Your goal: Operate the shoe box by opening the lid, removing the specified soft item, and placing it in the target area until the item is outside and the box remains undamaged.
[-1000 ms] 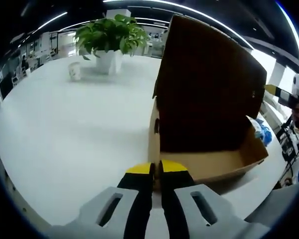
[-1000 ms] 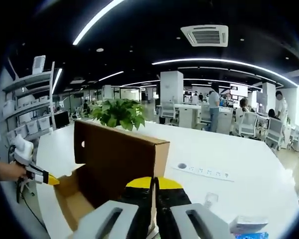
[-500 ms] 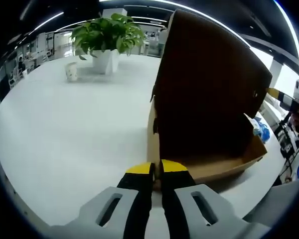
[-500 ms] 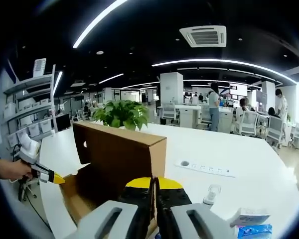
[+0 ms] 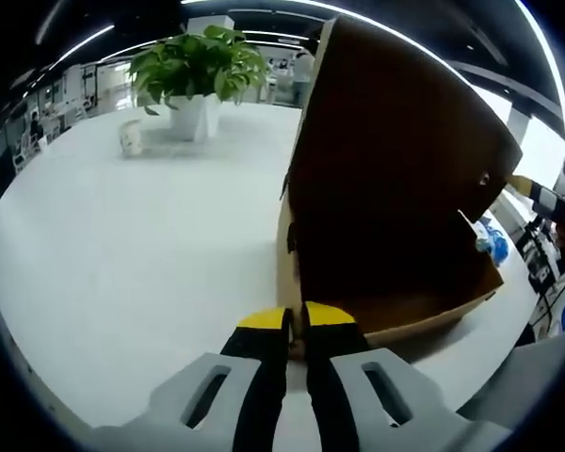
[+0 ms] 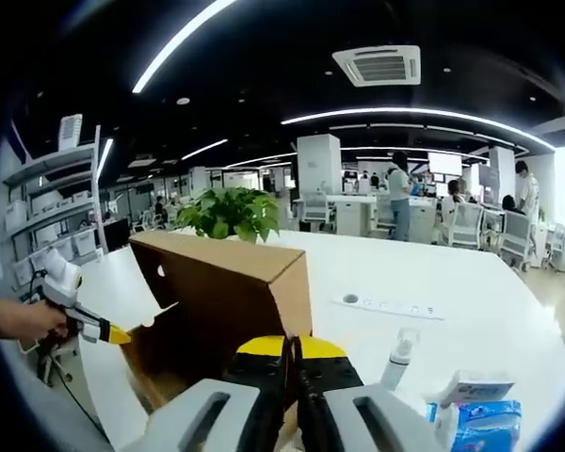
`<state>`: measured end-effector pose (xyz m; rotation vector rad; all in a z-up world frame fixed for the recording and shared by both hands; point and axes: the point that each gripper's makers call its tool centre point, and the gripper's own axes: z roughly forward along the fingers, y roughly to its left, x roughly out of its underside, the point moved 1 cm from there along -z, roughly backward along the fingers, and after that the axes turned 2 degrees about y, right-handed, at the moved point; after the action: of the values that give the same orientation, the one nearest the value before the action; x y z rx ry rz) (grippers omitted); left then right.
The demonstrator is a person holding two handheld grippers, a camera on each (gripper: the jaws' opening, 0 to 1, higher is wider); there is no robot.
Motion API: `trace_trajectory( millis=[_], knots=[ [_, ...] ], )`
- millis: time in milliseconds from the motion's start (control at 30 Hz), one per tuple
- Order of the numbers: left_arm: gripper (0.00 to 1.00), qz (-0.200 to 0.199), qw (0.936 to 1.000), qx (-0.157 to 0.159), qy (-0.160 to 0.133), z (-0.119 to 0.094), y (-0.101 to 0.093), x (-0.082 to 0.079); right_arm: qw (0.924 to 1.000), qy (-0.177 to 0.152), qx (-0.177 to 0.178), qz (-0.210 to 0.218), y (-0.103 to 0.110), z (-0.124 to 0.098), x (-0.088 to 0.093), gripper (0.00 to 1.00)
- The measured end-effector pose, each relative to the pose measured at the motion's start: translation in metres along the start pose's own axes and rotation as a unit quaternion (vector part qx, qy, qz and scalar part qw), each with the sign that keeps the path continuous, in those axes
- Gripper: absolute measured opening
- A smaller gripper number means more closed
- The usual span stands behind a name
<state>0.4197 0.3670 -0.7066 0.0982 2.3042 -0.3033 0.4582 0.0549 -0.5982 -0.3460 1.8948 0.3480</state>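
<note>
Lowered since earlier, lid (image 5: 395,160) tilts over shoe box (image 5: 424,315).

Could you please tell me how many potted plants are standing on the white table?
1. The leafy green plant in a white pot stands at the far side of the white table, beyond the open brown cardboard shoe box. The box could hide others.

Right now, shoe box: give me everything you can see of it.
The shoe box is plain brown cardboard, standing on the white table with its lid swung up, dark inner face toward the left gripper view. A small round hole shows in a side wall. Both the left gripper and right gripper are shut on the box's edges. The inside looks dark; contents cannot be made out.
</note>
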Motion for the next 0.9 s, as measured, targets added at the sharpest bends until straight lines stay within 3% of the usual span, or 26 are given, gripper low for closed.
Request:
trace_trajectory(
  millis=[167,400,900],
  knots=[
    [0.04,0.002,1.0,0.002,-0.001,0.0,0.0,0.001,1.0,-0.001,0.005,0.008,0.002,-0.003,0.005,0.0],
    [0.04,0.004,1.0,0.008,-0.001,-0.001,0.0,0.001,0.9979,-0.006,0.013,0.062,0.005,-0.008,0.012,0.0],
    [0.05,0.013,0.9998,0.015,-0.003,-0.001,-0.001,0.001,0.9957,0.016,0.012,0.091,0.012,-0.017,0.036,0.0]
  ],
)
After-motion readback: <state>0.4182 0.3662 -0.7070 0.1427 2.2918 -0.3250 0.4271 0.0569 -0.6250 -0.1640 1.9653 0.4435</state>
